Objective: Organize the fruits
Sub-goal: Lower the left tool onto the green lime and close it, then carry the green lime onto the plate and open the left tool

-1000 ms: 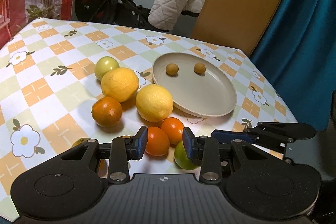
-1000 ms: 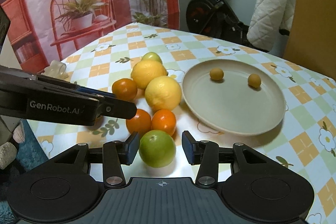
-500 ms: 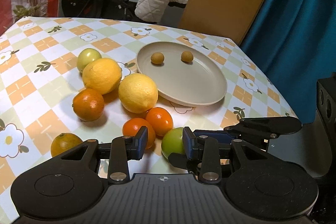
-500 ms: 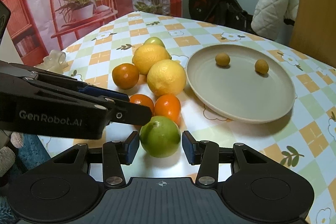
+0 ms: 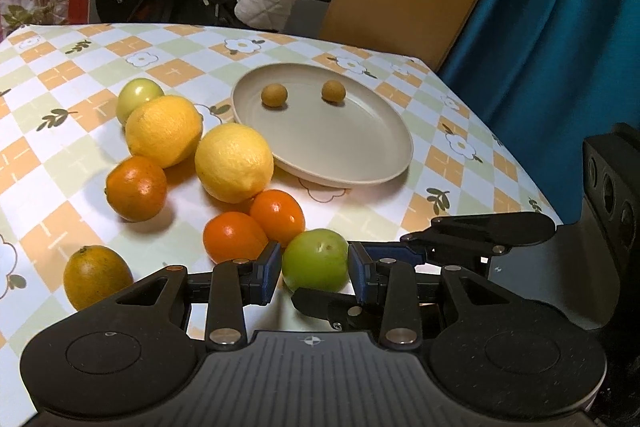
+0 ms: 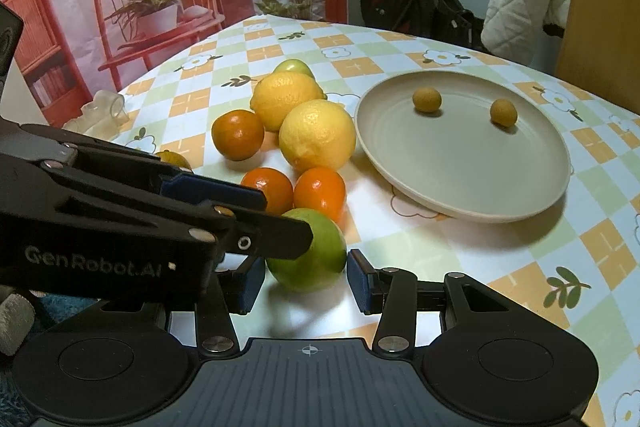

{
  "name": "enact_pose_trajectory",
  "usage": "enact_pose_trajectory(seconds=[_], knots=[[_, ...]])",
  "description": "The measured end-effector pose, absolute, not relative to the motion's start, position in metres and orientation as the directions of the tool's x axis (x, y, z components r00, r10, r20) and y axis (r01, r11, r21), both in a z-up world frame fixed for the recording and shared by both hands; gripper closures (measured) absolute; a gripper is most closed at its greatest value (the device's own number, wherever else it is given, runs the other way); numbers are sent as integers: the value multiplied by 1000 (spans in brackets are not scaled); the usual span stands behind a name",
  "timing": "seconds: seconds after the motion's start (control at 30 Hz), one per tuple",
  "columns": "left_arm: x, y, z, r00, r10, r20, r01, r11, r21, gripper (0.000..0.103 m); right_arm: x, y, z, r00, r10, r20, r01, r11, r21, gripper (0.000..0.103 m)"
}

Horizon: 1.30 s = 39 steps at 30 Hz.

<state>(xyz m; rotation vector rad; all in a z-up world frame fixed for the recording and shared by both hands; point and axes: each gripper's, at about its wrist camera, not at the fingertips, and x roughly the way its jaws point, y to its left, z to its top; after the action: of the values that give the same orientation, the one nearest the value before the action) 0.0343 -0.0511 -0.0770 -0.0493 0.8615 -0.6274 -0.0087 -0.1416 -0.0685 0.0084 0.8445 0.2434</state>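
Listing the contents of the checked worktop (image 5: pixel 60 99):

- Green fruit (image 5: pixel 314 259), one, near the front edge, touching the nearest tangerine.
- Left tongs (image 5: pixel 314 269), jaws apart, tips at the green fruit. Its own view lines the fruit up in the gap, but I cannot tell whether a pad touches it.
- Right tongs (image 6: pixel 306 281), jaws apart, straddling the same fruit from the other side, with a sliver of gap at the right pad.
- Beige plate (image 5: pixel 360 163), right of the fruit pile, holding two small brown fruits (image 5: pixel 274 95) (image 5: pixel 333 91) set well apart near its far rim.
- Lemons, two (image 5: pixel 164 131) (image 5: pixel 234 163), side by side; the nearer one sits just beside the plate.
- Tangerines, two (image 5: pixel 234 237) (image 5: pixel 277 211), touching each other.
- Oranges, two: one (image 5: pixel 137 188) left of the lemons, one duller (image 5: pixel 96 275) alone at the front left.
- Pale green fruit (image 5: pixel 139 97), behind the far lemon.
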Motion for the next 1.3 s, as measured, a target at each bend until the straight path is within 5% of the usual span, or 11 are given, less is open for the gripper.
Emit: enact_pose_trajectory(seconds=[1.3], knots=[[52,-73,-53,514,-589,-623,572,777,-263,65,-2,-162,-42,727,155,-669,-150,986,65,62]])
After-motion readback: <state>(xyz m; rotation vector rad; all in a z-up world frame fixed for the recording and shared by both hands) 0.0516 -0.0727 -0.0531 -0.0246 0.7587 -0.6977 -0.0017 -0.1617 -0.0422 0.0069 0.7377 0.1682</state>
